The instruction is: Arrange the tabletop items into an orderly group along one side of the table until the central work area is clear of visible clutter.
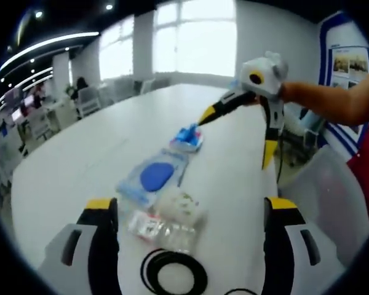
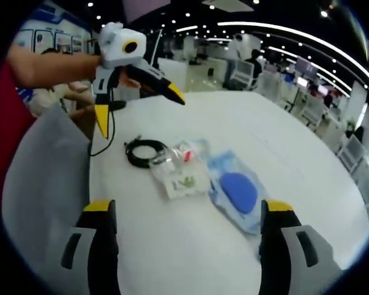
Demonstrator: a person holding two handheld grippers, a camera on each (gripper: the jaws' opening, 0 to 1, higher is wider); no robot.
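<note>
Both tongs, left (image 1: 190,212) and right (image 2: 187,212), are held open and empty above the white worktop (image 2: 172,258), so the clear pouch with a blue oval (image 2: 237,192) seems next to be gripped

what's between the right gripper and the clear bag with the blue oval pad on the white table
Nothing visible. In the right gripper view, the right gripper is open above bare white table, and the clear bag with the blue oval pad lies just ahead, toward its right jaw. The small white packet sits beside the bag, not in the way.
</note>
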